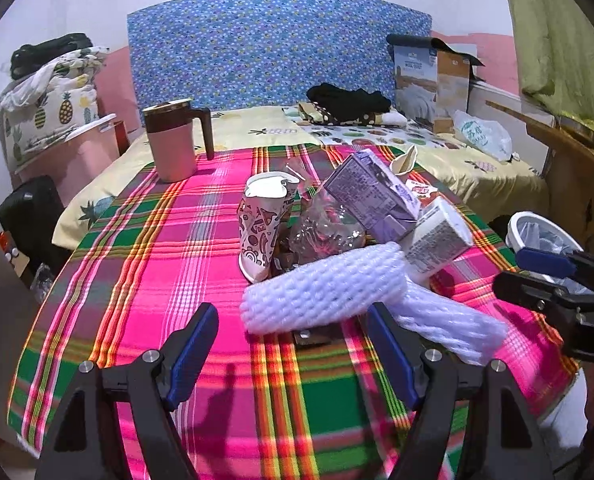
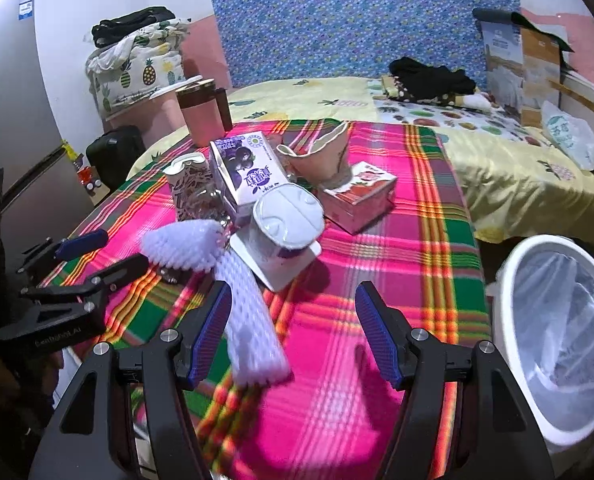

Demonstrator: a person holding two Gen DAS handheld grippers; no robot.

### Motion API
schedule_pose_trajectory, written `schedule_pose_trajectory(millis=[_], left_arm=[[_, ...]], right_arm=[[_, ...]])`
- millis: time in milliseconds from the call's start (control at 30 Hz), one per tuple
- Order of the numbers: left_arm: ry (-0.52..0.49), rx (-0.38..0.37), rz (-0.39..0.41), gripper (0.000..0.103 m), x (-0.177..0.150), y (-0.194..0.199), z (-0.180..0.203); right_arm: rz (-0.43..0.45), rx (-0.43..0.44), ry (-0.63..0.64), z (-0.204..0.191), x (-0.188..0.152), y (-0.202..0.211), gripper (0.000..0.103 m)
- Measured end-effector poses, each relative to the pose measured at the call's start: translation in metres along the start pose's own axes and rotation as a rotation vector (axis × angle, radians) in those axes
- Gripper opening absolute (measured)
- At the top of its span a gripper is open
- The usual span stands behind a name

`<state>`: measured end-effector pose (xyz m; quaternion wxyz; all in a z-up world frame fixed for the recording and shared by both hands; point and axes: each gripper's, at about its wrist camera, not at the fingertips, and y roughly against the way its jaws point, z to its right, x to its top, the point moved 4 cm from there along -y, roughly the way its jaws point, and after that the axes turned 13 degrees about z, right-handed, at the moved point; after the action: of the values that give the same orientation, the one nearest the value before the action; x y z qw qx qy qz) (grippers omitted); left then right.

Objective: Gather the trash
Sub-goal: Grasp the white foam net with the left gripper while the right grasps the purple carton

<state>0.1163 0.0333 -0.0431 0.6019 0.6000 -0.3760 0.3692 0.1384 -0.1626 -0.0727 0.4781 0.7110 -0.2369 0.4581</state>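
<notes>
Plaid tablecloth [image 2: 377, 248] holds trash, bed [image 2: 517, 168] behind.

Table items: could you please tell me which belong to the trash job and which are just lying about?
For the job:
foam sleeves
purple carton
paper cup
yogurt tub
bin

Lying about:
pink mug
black clothes

Left gripper [image 1: 293, 344] jaws apart, foam nets [image 1: 321, 294], cartons [image 1: 371, 194], plaid cloth [image 1: 169, 264]
</notes>
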Motion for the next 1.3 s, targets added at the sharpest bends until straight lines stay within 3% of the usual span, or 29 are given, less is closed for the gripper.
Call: schedule_pose_trajectory(millis=[533, 633, 700, 800, 867, 1033, 1100, 1300], left_arm=[[-0.090, -0.095, -0.015, 0.084, -0.001, -0.038, 0.007], [-0.109, -0.104, -0.032, 0.084, -0.002, -0.047, 0.009], [-0.115, -0.109, -0.040, 0.084, -0.002, -0.052, 0.010], [-0.114, -0.132, -0.052, 0.073, -0.003, -0.055, 0.012], [-0.112, -0.142, -0.054, 0.053, -0.003, -0.054, 0.015], [-0.095, -0.151, -0.042, 0.026, 0.001, -0.047, 0.017], [-0.082, -0.151, -0.035, 0.021, 0.003, -0.041, 0.017], [-0.045, -0.140, -0.006, 0.019, 0.011, -0.023, 0.016]], right_arm=[[-0.018, 0.045, -0.046, -0.001, 0.016, -0.036, 0.066], [-0.014, 0.051, -0.066, 0.001, 0.016, -0.035, 0.054], [-0.011, 0.047, -0.069, 0.001, 0.017, -0.035, 0.054], [-0.002, 0.046, -0.078, 0.002, 0.018, -0.034, 0.054], [0.003, 0.047, -0.083, 0.003, 0.019, -0.032, 0.054], [0.022, 0.043, -0.093, 0.005, 0.022, -0.023, 0.054], [0.033, 0.038, -0.095, 0.007, 0.023, -0.020, 0.054], [0.063, 0.016, -0.105, 0.014, 0.025, -0.008, 0.054]])
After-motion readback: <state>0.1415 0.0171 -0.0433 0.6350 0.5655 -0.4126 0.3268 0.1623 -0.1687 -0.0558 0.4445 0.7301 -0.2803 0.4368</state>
